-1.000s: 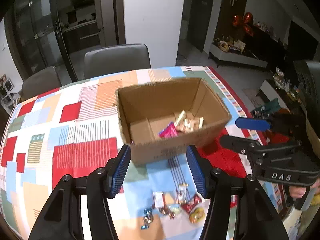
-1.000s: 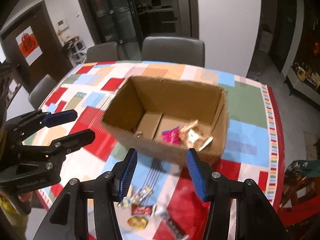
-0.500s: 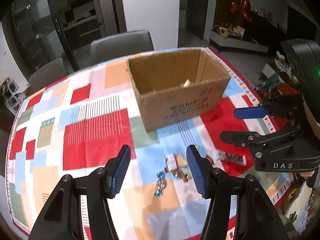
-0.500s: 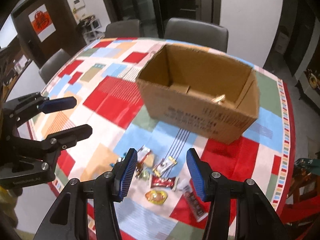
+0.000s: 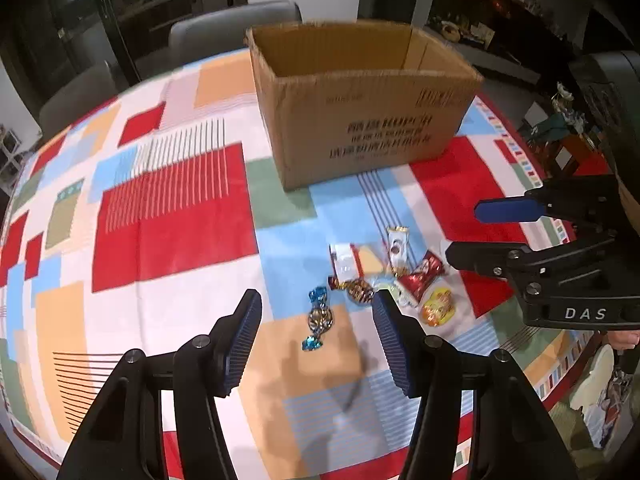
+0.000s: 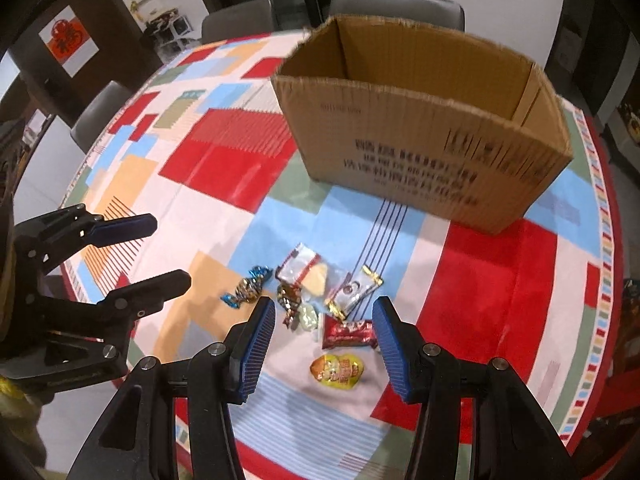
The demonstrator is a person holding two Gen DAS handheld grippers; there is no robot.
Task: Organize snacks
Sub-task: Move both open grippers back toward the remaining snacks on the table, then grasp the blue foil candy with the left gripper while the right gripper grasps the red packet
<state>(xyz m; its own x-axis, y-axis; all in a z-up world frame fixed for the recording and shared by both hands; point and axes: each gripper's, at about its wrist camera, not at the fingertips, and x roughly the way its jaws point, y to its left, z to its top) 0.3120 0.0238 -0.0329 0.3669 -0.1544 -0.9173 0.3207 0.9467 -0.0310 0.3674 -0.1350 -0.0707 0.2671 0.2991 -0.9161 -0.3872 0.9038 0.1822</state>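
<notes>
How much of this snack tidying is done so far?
Hard to credit anything as done: the cardboard box shows no contents from these low angles. Nothing is in hand; the left gripper and right gripper are both open and empty. Left: seven or so loose snacks, including the blue-wrapped candy and red packet.

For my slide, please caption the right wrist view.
Open right claw above wrapped snacks before brown cardboard box.

One cardboard box [image 6: 424, 136]. Seven loose wrapped snacks [image 6: 320, 308] on the tablecloth, possibly more where wrappers overlap. Two grey chairs [image 6: 396, 0] behind the table. Two grippers [image 6: 323, 320].
</notes>
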